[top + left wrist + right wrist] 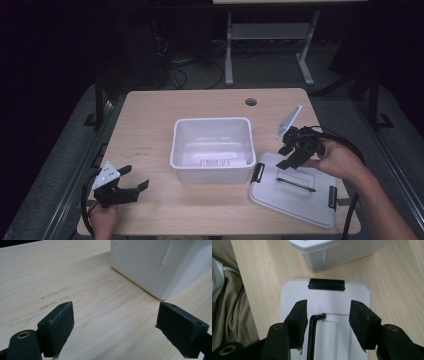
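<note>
On the right front part of the table (150, 115) lies the lid (295, 192): flat, grey-white, rectangular, top face up. Its long axis runs from the near right corner of the tub (212, 150) toward the table's right front edge, skewed against the table sides. A black latch (257, 172) sits on the short end beside the tub, another (332, 196) on the far short end; a thin black handle (296, 183) lies along the middle, folded flat.

Right gripper (289, 156): held in the person's right hand (337, 157), tipped down over the lid's tub-side end. In the right gripper view the jaws stand apart, unclenched, straddling the handle (313, 332), gripping nothing; whether they touch the lid (362, 293) cannot be told.

Left gripper (136, 181): at the left front corner, held in the left hand (104, 216), pointing toward the tub, jaws wide and empty over bare wood.

Tub: white, open, upright, mid-table, a faint label on its near inner wall.
</note>
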`<action>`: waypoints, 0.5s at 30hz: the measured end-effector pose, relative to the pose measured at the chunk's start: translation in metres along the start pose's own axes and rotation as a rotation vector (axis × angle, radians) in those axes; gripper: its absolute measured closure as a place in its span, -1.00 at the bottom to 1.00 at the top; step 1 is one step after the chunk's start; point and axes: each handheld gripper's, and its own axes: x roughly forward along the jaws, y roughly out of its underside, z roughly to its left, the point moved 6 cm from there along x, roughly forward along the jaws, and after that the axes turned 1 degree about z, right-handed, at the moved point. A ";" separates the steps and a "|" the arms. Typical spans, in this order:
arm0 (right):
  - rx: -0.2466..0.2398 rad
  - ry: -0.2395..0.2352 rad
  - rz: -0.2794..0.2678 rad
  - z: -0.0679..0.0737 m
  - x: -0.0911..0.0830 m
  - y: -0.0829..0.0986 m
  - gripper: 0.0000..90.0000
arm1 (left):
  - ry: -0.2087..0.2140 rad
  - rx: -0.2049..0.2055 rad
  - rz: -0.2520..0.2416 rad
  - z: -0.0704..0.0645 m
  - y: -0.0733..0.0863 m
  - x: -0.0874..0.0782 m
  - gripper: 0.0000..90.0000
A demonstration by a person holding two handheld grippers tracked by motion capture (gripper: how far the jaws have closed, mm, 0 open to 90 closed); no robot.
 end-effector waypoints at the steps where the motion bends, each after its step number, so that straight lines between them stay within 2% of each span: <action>1: 0.001 -0.001 -0.001 0.000 0.001 0.001 0.07 | -0.001 0.001 0.000 0.000 0.000 0.000 -0.70; 15: 0.032 -0.013 -0.009 0.002 0.015 0.024 0.06 | -0.002 0.005 0.005 0.000 0.000 0.000 -0.70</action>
